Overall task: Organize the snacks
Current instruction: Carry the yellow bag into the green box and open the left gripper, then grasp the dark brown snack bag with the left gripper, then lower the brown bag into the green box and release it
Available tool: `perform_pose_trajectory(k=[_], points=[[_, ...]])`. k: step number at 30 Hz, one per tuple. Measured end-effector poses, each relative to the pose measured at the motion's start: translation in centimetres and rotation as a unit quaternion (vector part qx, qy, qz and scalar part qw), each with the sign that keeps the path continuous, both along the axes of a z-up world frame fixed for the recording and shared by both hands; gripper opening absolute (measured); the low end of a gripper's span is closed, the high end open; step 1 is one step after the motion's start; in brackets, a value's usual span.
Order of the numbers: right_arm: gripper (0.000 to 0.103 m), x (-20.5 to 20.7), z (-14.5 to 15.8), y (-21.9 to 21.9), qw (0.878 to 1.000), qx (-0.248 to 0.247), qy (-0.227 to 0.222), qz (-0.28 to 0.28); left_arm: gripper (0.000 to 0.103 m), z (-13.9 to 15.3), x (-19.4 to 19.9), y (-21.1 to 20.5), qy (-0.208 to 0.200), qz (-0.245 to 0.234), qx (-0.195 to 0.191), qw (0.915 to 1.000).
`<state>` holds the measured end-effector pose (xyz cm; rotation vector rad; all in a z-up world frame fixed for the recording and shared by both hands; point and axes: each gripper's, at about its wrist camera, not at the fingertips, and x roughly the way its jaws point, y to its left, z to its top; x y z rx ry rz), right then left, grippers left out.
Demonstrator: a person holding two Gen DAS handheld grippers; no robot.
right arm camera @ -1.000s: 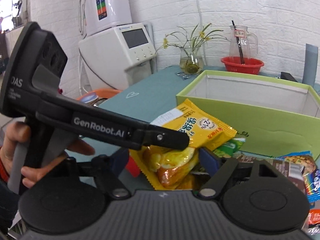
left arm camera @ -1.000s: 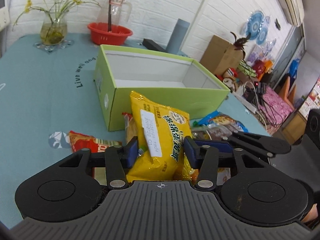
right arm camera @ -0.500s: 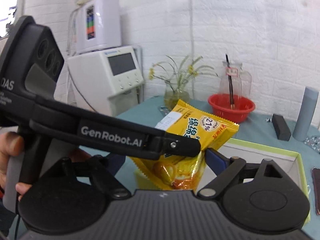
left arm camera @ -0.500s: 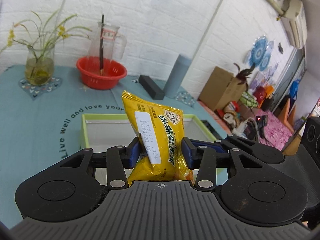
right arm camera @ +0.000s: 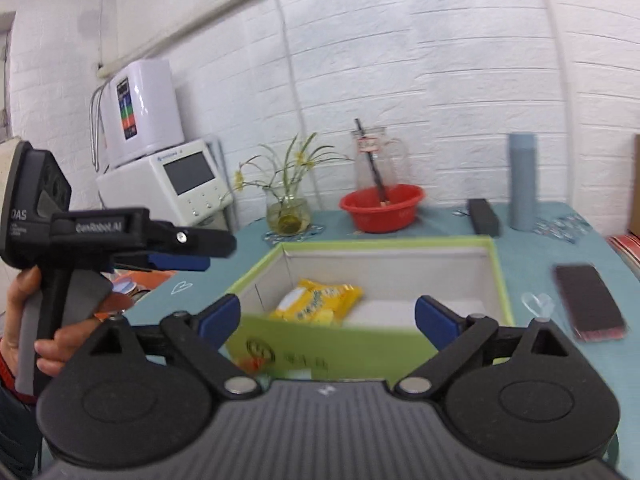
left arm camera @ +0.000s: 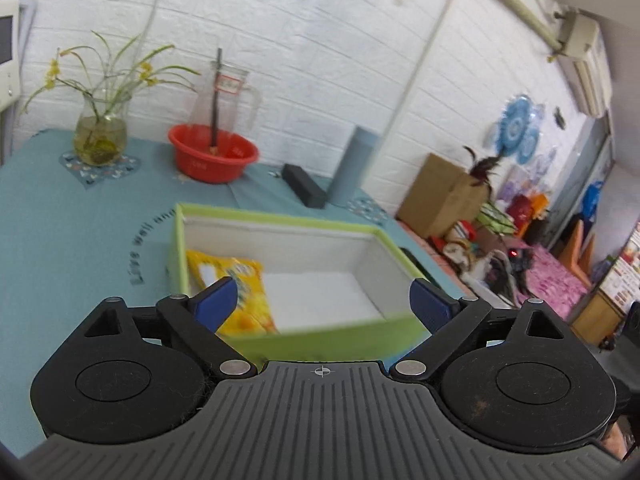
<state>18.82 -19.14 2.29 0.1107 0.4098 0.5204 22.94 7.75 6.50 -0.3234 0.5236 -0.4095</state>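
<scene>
Item: yellow foil snack packet [left arm camera: 236, 284], lying in my green-rimmed cardboard box [left arm camera: 280, 222]. Left gripper [left arm camera: 324, 300] and right gripper [right arm camera: 328, 316]: jaws opening, nothing between. Risk: I clip the rim, shifting the box.

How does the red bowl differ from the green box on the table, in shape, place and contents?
The red bowl is round; the green box is rectangular, with straight walls. The bowl stands near the back wall; the box lies nearer to the cameras. The bowl holds a clear jug; the box holds a yellow snack bag. Both are open on top and rest on the teal cloth.
</scene>
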Motion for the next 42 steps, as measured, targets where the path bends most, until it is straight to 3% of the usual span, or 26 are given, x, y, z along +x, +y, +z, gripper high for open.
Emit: perform_pose_trajectory(k=[3,8,14,19,22,23,24,28,31,36,37,42], points=[[0.096,-3.7,-2.0,-0.6,1.000,-0.006,0.021,-0.022,0.082,-1.1,-3.2,-2.4,0.005,-0.014,0.000,0.9999],[0.096,-6.8,-3.9,0.0,0.999,-0.032,0.041,-0.013,0.084,-3.3,-7.1,-5.2,0.022,-0.025,-0.006,0.9994],[0.096,-6.9,-3.5,1.3,0.998,-0.055,0.006,-0.001,0.084,-3.3,-7.2,-7.2,0.033,-0.026,0.037,0.9984],[0.096,-5.5,-3.7,1.9,0.999,-0.054,0.008,0.002,0.083,-4.0,-6.2,-7.7,0.048,-0.039,0.043,0.9972],[0.095,-4.7,-4.1,2.1,0.999,-0.051,0.015,0.006,0.074,-4.6,-5.5,-7.8,0.064,-0.048,0.034,0.9962],[0.084,-4.5,-4.3,2.1,0.999,-0.048,0.020,0.010,0.066,-4.8,-5.2,-7.9,0.069,-0.054,0.032,0.9956],[0.079,-4.3,-4.6,2.1,0.999,-0.042,0.028,0.016,0.057,-5.1,-5.0,-7.9,0.077,-0.065,0.031,0.9944],[0.077,-4.9,-4.4,2.2,0.999,-0.039,0.023,0.015,0.034,-5.1,-5.7,-7.3,0.067,-0.059,0.026,0.9956],[0.077,-5.0,-2.5,2.0,1.000,-0.022,0.000,0.019,0.033,-3.2,-5.7,-6.6,0.053,-0.056,0.005,0.9971],[0.080,-0.6,0.9,3.2,0.997,-0.057,-0.053,0.024,0.037,0.6,-1.7,-7.2,0.010,-0.043,0.025,0.9987],[0.086,1.1,1.6,3.5,0.996,-0.065,-0.060,0.030,0.037,1.3,-0.3,-7.3,0.001,-0.041,0.029,0.9987],[0.087,9.8,3.1,3.9,0.996,-0.078,-0.039,0.036,0.042,2.5,7.9,-7.6,0.010,-0.024,0.038,0.9989]])
